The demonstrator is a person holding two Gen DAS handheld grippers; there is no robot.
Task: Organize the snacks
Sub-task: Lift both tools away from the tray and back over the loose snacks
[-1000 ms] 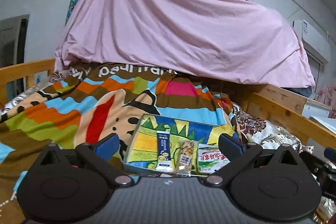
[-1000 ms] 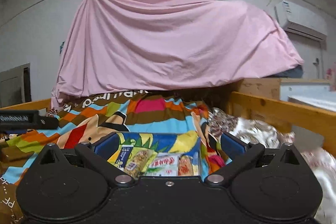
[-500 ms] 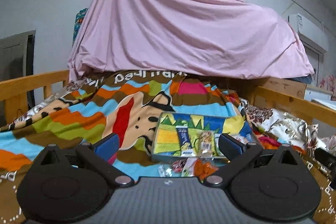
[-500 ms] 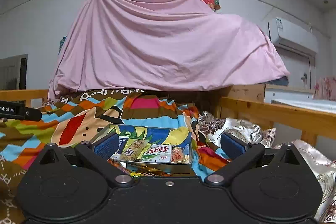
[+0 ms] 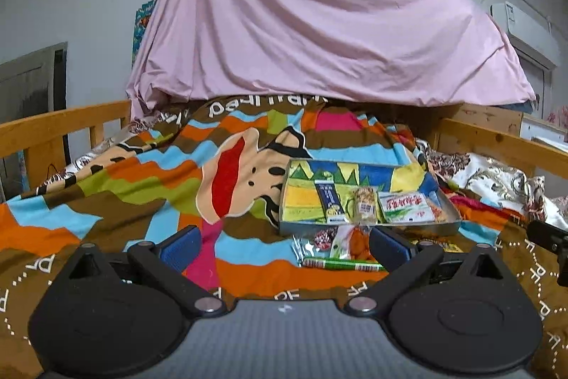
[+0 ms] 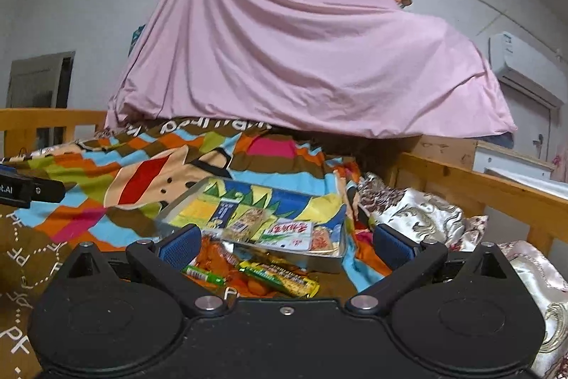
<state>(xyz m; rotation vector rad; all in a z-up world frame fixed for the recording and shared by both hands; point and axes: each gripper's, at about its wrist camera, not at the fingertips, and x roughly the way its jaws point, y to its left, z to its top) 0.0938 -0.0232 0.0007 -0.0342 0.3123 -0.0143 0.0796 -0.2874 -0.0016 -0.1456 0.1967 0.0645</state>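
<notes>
1. Both claws first: our left gripper (image 5: 284, 245) has its blue pads wide apart, nothing between them; our right gripper (image 6: 284, 245) is just as wide, also holding nothing.
2. Surface: we work over a bed w/ a striped cartoon blanket (image 5: 135, 190), brown, orange, blue & green bands, white lettering at the far end. Wooden rails run along both sides (image 5: 64, 126).
3. Room: a pink sheet (image 5: 319, 38) hangs from a line across the back, draped over sth we can't see. Grey wall behind, an AC unit (image 6: 514, 59) upper right, a dark doorway at left.
4. A floral satin quilt (image 6: 419, 212) bunches at the right edge of the bed.
5. Tray (image 5: 369, 229): a shallow metal one w/ a colourful picture on its floor, lying flat on the blanket, right of centre in the left view. Long axis runs left–right.
6. Inside the tray, along its near side: a blue packet (image 5: 328, 201), a clear-wrapped bar (image 5: 365, 206), a white-and-green packet w/ red script (image 5: 406, 206). All three lie w/ long axes pointing away from us, roughly side by side.
7. Loose snacks sit on the blanket just in front of the tray: a green stick pack (image 5: 340, 263) lying crosswise, an orange snack bag (image 6: 216, 254), a yellow-green bar (image 6: 280, 276) angled down to the right.
8. The loose pile lies btw the right claw's fingers in the right view; whether anything touches we can't tell.
</notes>
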